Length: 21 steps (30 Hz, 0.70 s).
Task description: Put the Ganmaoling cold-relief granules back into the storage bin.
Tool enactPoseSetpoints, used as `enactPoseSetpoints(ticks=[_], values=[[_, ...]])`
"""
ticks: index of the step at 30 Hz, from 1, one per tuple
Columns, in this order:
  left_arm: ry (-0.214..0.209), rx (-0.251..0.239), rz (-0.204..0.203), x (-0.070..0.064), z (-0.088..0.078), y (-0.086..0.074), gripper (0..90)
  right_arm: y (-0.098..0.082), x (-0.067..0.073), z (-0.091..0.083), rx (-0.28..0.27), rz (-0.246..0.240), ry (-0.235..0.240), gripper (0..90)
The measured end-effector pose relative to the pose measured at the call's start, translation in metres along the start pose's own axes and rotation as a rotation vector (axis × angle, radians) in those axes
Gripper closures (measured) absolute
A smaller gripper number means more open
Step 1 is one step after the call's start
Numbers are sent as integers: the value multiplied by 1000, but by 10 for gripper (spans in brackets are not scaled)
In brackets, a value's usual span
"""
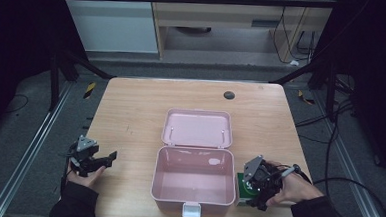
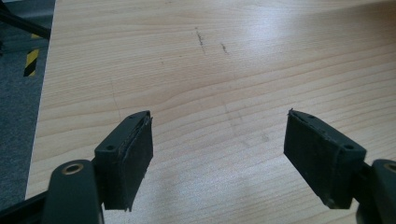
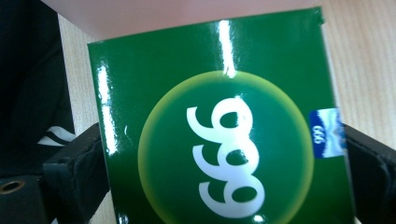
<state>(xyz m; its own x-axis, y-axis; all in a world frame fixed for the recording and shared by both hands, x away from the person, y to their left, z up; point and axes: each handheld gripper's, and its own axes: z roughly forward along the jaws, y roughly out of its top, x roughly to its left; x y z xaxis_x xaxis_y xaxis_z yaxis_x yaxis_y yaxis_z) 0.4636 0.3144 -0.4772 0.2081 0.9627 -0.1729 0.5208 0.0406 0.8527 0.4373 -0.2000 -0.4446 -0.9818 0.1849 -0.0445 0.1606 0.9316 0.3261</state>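
Rt gripper (image 1: pixel 255 188) at near-right table edge, jaws set on either side of green box (image 3: pixel 224 130), pads flush vs its two side faces; looks clamped, though true squeeze can't be confirmed. Green box (image 1: pixel 243 187) flat on table (image 1: pixel 131 110), touching or just beside rt wall of pink case (image 1: pixel 193 181); contact vs small gap not clear. Glossy lid w/ round yellow-green logo, small blue tag near one edge. Pink case open, lid flipped back away from person, inside bare, white latch at front.

Lt gripper (image 2: pixel 218 154) wide open, empty, hovering low over bare wood at lt side, well apart from case.

Step judged: lift box & drop into case. Tips:
- Confirm firm pinch on side faces before lift; glossy card = slip risk.
- Lift straight up first, clear case rim, then move left over cavity.
- Keep box level, no tilt, else corner catches wall.
- Lower to floor of case, release only once resting.
- Keep lt gripper parked, or use to steady case if it slides.
- Avoid bumping raised lid.
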Motion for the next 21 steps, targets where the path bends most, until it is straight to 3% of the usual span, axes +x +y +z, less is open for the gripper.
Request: enactPoseSetpoints(ticks=[21], values=[[0, 4, 3, 0, 0, 0, 236, -2, -5, 6, 12, 22, 36, 114]])
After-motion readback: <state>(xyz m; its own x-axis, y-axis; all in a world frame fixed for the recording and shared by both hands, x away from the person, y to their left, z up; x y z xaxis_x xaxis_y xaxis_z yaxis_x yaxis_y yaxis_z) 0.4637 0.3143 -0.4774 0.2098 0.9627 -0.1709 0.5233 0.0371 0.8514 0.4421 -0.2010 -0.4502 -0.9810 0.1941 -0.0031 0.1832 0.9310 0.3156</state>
